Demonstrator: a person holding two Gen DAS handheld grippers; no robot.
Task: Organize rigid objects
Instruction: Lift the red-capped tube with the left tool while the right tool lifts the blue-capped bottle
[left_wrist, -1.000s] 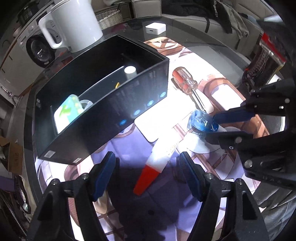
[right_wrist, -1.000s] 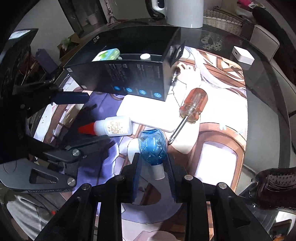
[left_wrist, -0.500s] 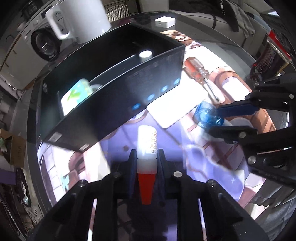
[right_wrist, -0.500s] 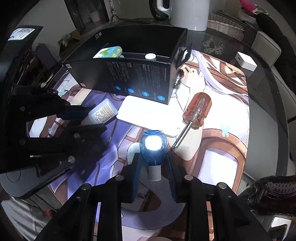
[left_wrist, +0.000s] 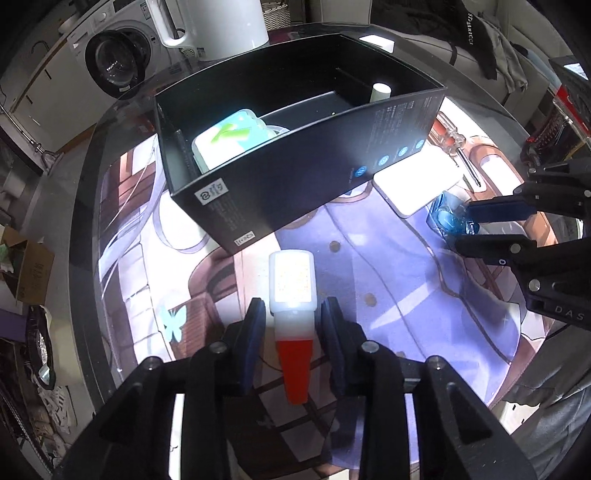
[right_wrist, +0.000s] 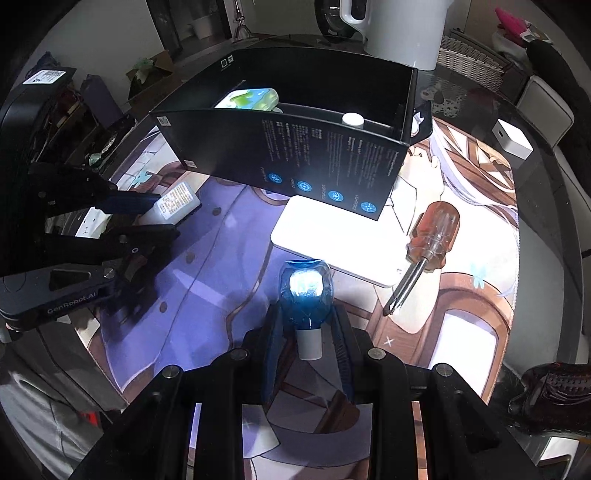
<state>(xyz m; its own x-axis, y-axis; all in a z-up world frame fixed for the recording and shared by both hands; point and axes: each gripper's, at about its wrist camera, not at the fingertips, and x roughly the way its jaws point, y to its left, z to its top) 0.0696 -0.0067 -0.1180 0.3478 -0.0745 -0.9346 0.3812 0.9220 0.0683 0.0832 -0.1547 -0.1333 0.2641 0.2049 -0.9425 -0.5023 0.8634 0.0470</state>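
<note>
Above printed mat (left_wrist: 388, 280), left gripper (left_wrist: 291, 325) narrowly around glue bottle (left_wrist: 292, 284).

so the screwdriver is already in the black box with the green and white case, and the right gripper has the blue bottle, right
Not quite. The screwdriver is not in the black box; it lies outside on the mat, beside the white flat pad, as the right wrist view shows. The green and white case is in the box, and the right gripper does have the blue bottle.

dark glass table (right_wrist: 546, 221) under printed mat (right_wrist: 480, 206), white cube (right_wrist: 511, 138), white kettle (right_wrist: 402, 29)
</note>
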